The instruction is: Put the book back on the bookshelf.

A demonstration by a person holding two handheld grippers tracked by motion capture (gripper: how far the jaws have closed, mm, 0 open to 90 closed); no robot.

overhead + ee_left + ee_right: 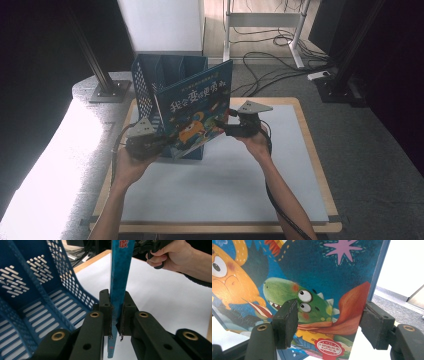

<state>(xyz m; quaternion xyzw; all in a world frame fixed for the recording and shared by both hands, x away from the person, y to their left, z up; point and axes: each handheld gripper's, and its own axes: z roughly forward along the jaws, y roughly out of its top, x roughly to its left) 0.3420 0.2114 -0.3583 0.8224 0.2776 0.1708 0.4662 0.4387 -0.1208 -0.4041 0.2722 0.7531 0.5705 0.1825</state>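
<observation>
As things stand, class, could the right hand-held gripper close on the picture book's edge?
Probably yes. The right hand-held gripper has its jaws open, one in front of the picture book and one past its edge, nothing between. The left hand-held gripper clamps the other edge.

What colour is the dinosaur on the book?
Green dinosaur, on the book; it shows best in the right gripper view.

large white chinese title "我会变得更勇敢" runs across the blue picture book cover (196, 107). a red round seal near its lower edge carries print too small to read.
</observation>
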